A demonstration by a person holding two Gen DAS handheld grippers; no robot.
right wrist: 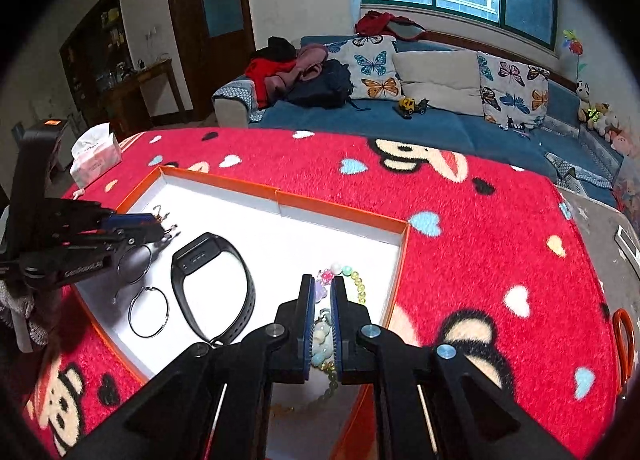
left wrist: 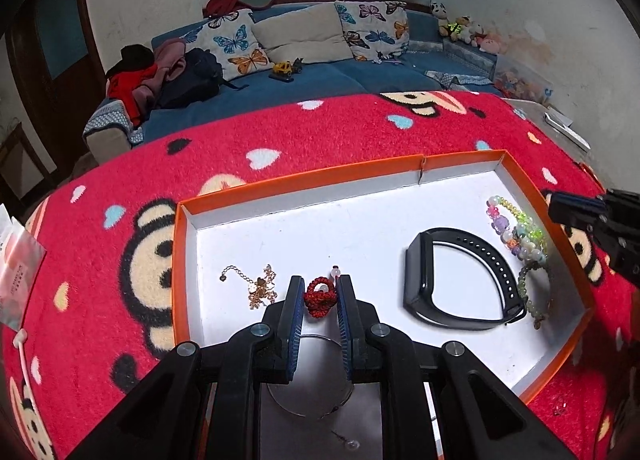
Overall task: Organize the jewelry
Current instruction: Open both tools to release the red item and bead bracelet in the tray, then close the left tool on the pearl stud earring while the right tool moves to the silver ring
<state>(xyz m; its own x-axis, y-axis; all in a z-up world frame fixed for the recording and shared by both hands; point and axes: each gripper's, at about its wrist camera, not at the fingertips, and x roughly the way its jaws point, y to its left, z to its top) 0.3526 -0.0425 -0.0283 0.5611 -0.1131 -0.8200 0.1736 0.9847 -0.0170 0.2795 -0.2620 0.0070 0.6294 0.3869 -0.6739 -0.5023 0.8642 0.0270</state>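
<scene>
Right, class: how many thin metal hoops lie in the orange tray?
2. One hoop lies left of the black wristband; the other hoop sits just beyond it, partly under the left gripper. More may be hidden beneath the grippers.

red monkey-print blanket (right wrist: 500,220) over the counter | tissue pack (right wrist: 96,158) at its far left corner | blue sofa (left wrist: 340,76) behind, butterfly cushions (right wrist: 374,68), yellow toy truck (left wrist: 283,69) on seat | clothes heap (right wrist: 288,68), perhaps with a dark bag
</scene>
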